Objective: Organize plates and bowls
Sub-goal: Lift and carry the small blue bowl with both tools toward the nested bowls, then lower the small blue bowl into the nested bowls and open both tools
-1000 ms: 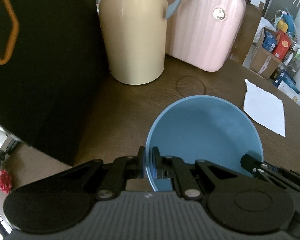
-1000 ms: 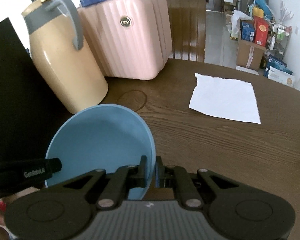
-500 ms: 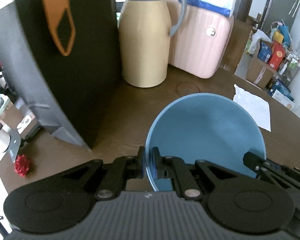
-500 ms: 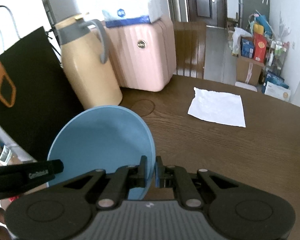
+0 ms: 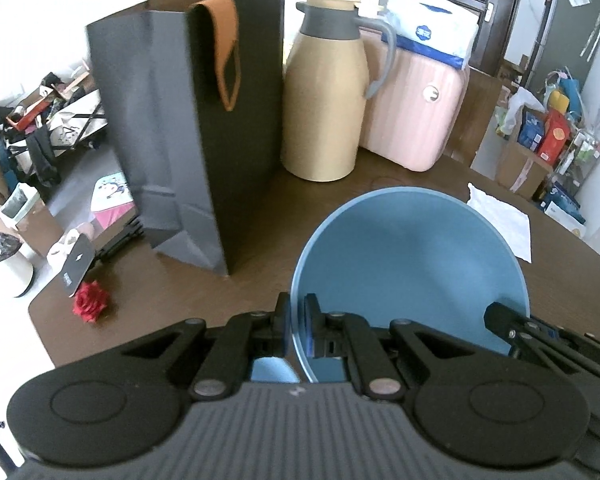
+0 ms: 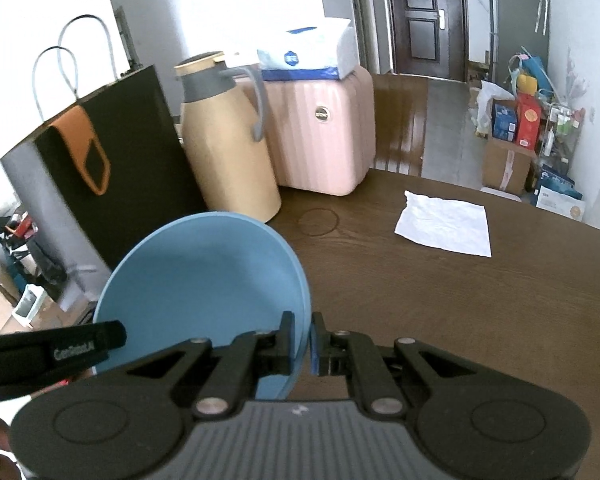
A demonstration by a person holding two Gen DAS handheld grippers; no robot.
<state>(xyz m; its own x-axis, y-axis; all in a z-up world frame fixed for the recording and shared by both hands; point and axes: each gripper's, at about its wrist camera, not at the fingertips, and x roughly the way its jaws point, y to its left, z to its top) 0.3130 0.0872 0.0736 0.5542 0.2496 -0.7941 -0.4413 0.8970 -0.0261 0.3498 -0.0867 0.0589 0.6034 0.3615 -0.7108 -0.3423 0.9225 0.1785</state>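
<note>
A blue bowl [image 5: 412, 264] hangs above the dark wooden table [image 5: 220, 280], held by both grippers on opposite sides of its rim. My left gripper [image 5: 297, 320] is shut on the rim's left edge, one pad inside and one outside. My right gripper [image 6: 302, 336] is shut on the rim's right edge of the same blue bowl [image 6: 204, 280]. Each gripper shows in the other's view: the right one [image 5: 540, 332] at the bowl's lower right, the left one [image 6: 52, 348] at its lower left. The bowl looks empty.
A black paper bag [image 5: 192, 120] with an orange tag stands at the left, a beige thermos jug [image 5: 324, 100] and a pink case [image 5: 416, 116] topped with a tissue pack behind. A white napkin [image 6: 444, 228] lies at the right. A red rose [image 5: 90, 300] sits near the table's left edge.
Both grippers have risen and drawn back with the blue bowl between them. The bag, jug and case look smaller and farther, and their tops have come into view.
</note>
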